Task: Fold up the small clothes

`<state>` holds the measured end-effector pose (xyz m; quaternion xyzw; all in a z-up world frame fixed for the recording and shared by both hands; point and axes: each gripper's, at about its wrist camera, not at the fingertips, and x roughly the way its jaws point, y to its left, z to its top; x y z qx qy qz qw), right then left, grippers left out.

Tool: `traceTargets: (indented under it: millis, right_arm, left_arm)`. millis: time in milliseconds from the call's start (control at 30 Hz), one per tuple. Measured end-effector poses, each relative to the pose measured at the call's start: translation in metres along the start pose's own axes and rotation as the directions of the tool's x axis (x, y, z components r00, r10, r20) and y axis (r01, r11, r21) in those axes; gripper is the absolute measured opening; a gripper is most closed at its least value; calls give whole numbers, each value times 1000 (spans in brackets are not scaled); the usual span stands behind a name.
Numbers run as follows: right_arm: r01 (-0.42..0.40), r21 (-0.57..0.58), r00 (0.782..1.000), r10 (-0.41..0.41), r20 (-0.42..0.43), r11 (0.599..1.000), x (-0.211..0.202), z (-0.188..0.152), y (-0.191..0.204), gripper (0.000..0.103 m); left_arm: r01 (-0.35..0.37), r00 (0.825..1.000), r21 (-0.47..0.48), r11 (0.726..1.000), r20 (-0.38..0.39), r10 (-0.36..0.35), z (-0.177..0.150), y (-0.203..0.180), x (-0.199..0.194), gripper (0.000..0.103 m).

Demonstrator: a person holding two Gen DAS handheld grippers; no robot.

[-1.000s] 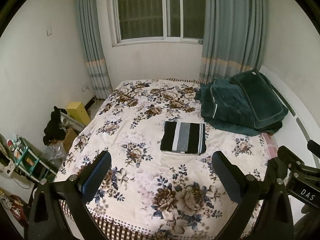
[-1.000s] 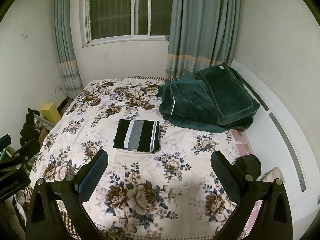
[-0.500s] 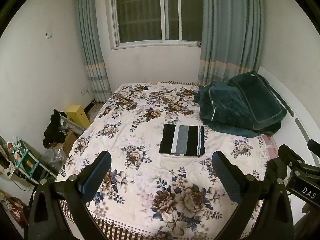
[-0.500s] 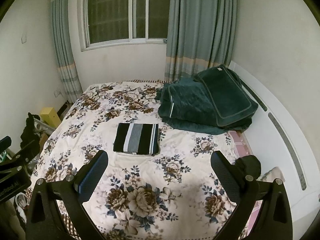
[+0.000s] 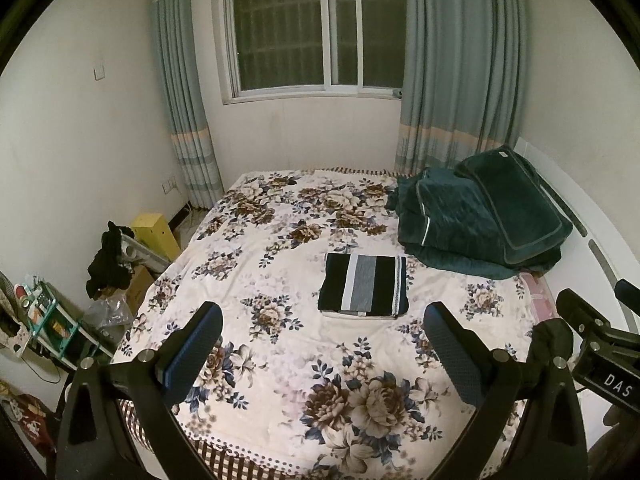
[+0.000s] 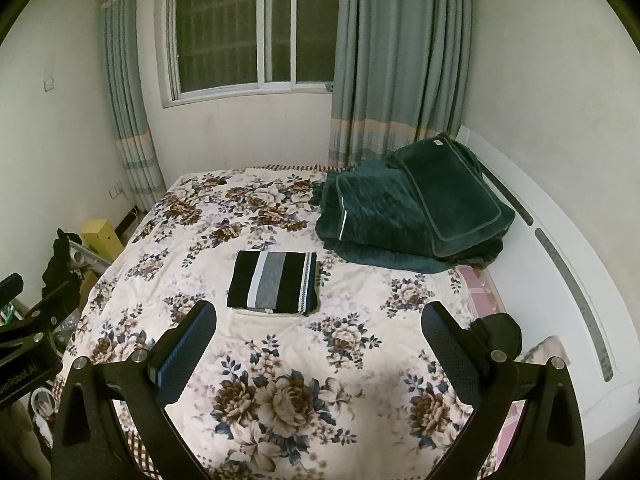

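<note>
Both cameras are drawn slightly back and tilted up compared with a second ago, so more of the window is seen and the folded striped garment [image 5: 363,285] [image 6: 273,283] sits a little lower in each view. It lies flat in the middle of the bed [image 5: 280,264] [image 6: 360,308], a neat rectangle of black, white and grey bands, with a pale layer just visible under its near edge; what that layer is cannot be made out. A heap of dark green bedding [image 5: 476,220] [image 6: 408,216] is piled near the headboard [image 6: 560,264], close beside the garment but not touching it. The left gripper [image 5: 322,344] is held above the near part of the bed, its fingers [image 5: 192,350] spread wide and empty. The right gripper [image 6: 318,344] is held likewise, fingers [image 6: 184,350] wide apart, gripping nothing. A dark object [image 6: 498,334] behind the right finger is partly hidden. Clutter [image 5: 112,264] beside the bed is cut off at the frame edge.
</note>
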<state>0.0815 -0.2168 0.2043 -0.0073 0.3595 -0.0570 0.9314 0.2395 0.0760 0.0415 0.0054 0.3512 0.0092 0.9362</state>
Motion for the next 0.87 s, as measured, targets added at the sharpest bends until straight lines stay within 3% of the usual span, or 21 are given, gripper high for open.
traceTargets:
  millis: [867]
  right_arm:
    - [13, 18, 1000, -13, 11, 1000, -7, -6, 1, 103]
  left_arm:
    - [-9, 1000, -1, 1000, 29, 9, 2, -8, -10, 103]
